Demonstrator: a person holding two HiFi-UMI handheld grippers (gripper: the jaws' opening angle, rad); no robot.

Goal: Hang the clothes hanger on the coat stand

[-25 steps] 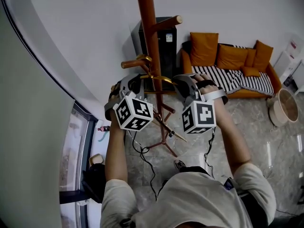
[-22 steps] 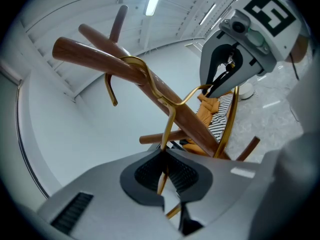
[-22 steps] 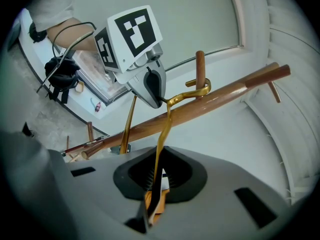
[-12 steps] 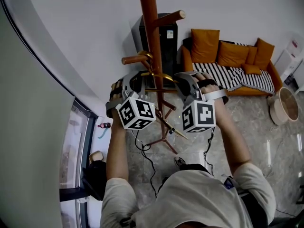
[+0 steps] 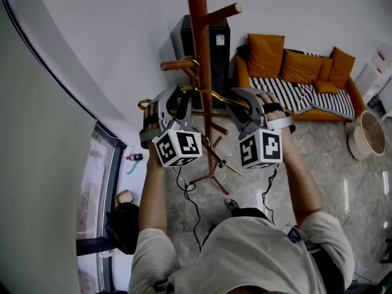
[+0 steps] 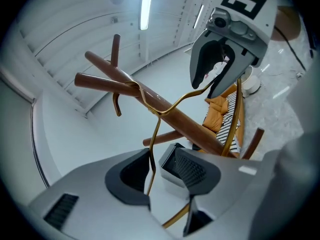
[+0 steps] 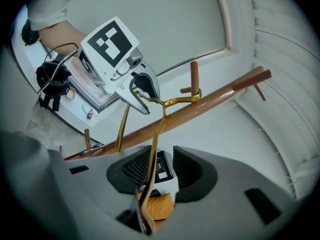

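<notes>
Just sprung apart: left tongs (image 6: 157, 170) and right tongs (image 7: 164, 171), hanger (image 6: 155, 136) wire loose between each. Seemingly hooked on stand (image 5: 198, 17). Thin, stiff, slick, light metal; best gripped at shoulders.

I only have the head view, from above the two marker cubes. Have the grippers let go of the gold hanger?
Observer: The left gripper has just been opening; the hanger wire runs between its jaws, unpressed.
Operator: And the other one?
Observer: The right gripper has just been opening too, with the wire free between its jaws.
Operator: Is it hooked on?
Observer: Yes, its hook curls over a peg where it meets the coat stand pole.
</notes>
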